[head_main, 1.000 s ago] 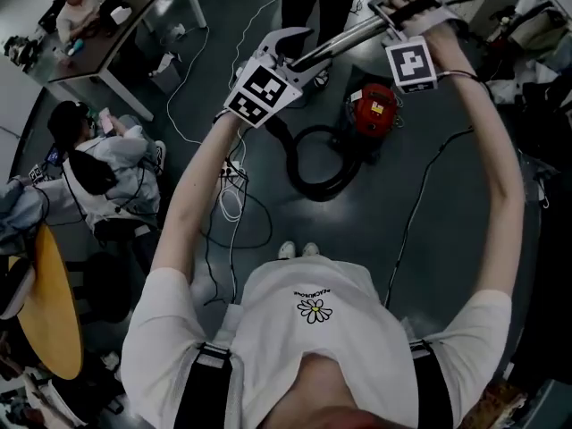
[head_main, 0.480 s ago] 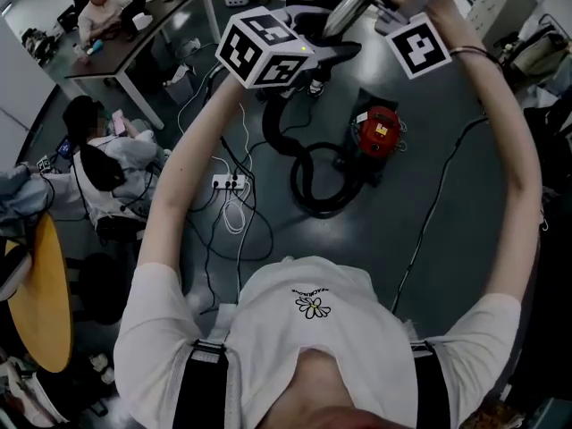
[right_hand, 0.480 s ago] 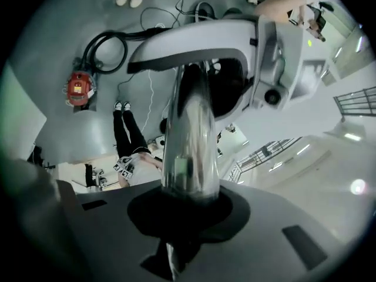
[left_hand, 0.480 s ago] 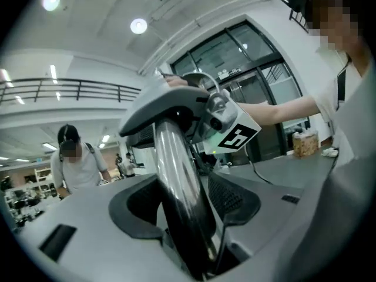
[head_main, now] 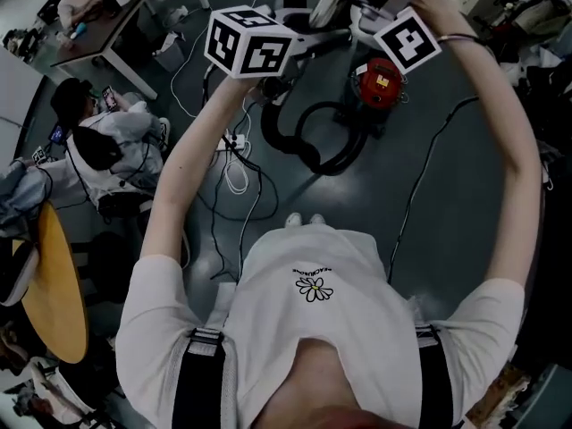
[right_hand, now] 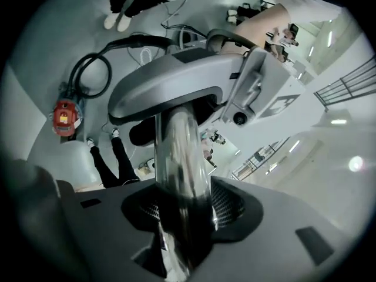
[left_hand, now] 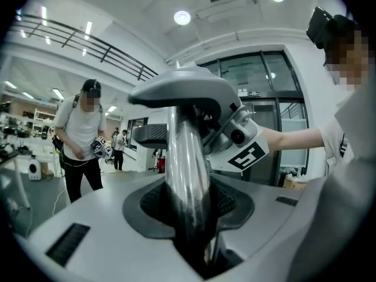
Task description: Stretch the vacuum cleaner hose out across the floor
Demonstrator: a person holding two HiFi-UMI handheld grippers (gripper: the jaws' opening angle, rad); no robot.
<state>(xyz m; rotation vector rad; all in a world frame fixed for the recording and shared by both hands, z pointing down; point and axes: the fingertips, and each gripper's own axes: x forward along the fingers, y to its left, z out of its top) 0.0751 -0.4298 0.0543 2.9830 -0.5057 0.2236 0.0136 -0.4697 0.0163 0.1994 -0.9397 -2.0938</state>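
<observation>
A shiny metal vacuum wand (head_main: 326,7) is held up in front of me, and its grey curved handle (left_hand: 182,90) shows above the jaws. My left gripper (left_hand: 191,207) is shut on the wand tube (left_hand: 188,175). My right gripper (right_hand: 185,207) also has the tube (right_hand: 182,175) between its jaws. Those jaws have just been opening, and the pads stand slightly off the metal. In the head view, the left gripper (head_main: 304,21) and right gripper (head_main: 357,7) sit close together at the top. The black hose (head_main: 313,155) lies coiled on the floor beside the red vacuum body (head_main: 380,79).
A power strip with white cables (head_main: 234,141) lies left of the hose. A black cord (head_main: 429,159) runs across the floor on the right. A seated person (head_main: 98,150), a desk (head_main: 98,34) and a round wooden table (head_main: 54,284) are at the left. Another person (left_hand: 82,140) stands ahead.
Both grippers have lifted the wand toward the top of the head view and drawn closer together. The left gripper's cube has rolled. The hose coil has shifted slightly on the floor.
</observation>
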